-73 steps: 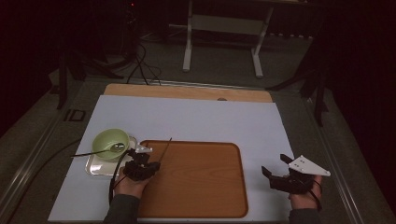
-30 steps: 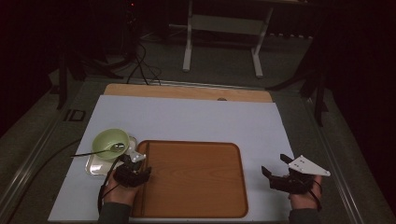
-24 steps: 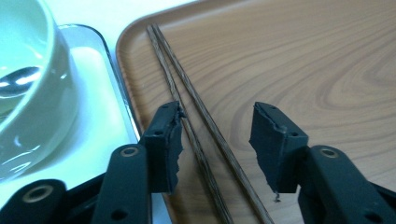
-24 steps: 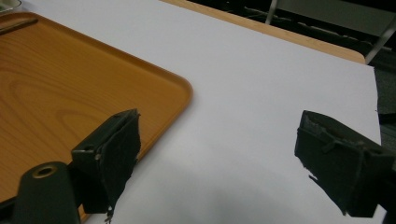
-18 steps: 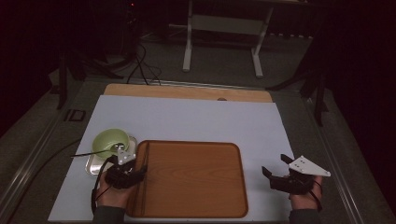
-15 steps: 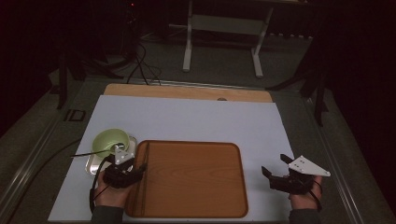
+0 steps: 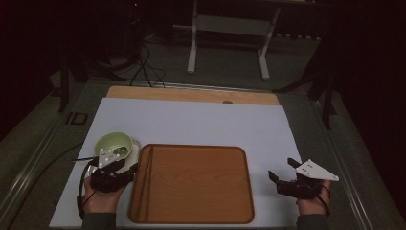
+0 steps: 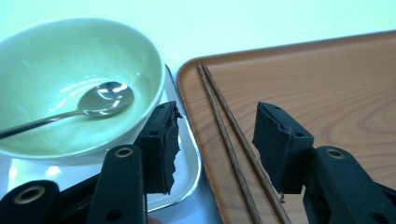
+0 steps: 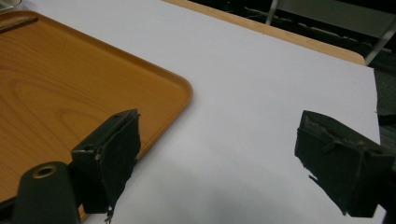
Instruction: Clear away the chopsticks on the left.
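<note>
The pair of thin dark-brown wooden chopsticks (image 8: 233,149) lies flat on the orange-brown wood-grain tray (image 8: 327,88), along its left edge just inside the raised rim. The two sticks are slender, straight and round-sectioned; they lie side by side, nearly touching at the far tips and slightly parted toward the near end. In the high view the chopsticks (image 7: 146,179) show as a dark line running front to back along the tray's (image 7: 201,184) left border.

The left gripper (image 8: 215,140) sits low over the near end of the chopsticks. Its jaws have just been opening and now stand roughly half apart; the sticks pass through the gap between them, and neither pad presses on them. In the high view the left gripper (image 7: 115,173) is at the tray's left edge, held by the person's left hand (image 7: 98,199).

Just left of the tray stands a pale green round ceramic bowl (image 8: 74,79) containing a silver metal spoon (image 8: 93,102), whose bowl end rests at the bottom. The bowl rests on a small shiny metal tray (image 8: 184,163), which lies next to the wooden one.

The right gripper (image 9: 219,163) is wide open with nothing between its jaws, over the white sheet-covered surface (image 9: 261,93), beside the tray's right corner. In the high view the right gripper (image 7: 283,178) is well apart from the chopsticks.
</note>
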{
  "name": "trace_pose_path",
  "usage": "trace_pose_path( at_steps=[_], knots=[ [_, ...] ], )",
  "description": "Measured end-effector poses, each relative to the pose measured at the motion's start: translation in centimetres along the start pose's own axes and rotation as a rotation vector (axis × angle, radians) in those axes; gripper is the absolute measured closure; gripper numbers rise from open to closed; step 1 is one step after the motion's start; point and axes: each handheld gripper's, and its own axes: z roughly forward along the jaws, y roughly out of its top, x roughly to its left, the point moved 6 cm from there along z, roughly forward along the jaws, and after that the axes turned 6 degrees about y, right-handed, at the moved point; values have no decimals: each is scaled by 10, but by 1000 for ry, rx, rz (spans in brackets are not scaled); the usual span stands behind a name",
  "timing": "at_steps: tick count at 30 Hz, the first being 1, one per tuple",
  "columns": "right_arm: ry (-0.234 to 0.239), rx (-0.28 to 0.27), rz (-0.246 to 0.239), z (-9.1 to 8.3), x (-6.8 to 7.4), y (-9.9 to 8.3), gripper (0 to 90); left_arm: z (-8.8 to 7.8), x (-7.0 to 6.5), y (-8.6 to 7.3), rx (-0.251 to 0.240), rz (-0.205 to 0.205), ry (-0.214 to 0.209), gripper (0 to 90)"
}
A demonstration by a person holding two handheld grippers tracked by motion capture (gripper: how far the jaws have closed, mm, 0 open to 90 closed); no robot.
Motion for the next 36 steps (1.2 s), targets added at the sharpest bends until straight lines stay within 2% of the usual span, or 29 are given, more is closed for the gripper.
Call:
trace_pose_path(
  at_steps=[22,36],
  knots=[
    [-2,3,-4,1,0,0,141,-24,36,8,-75,-73,58,489],
    [4,9,-7,2,0,0,141,-29,53,4,-79,-115,92,486]
  ],
)
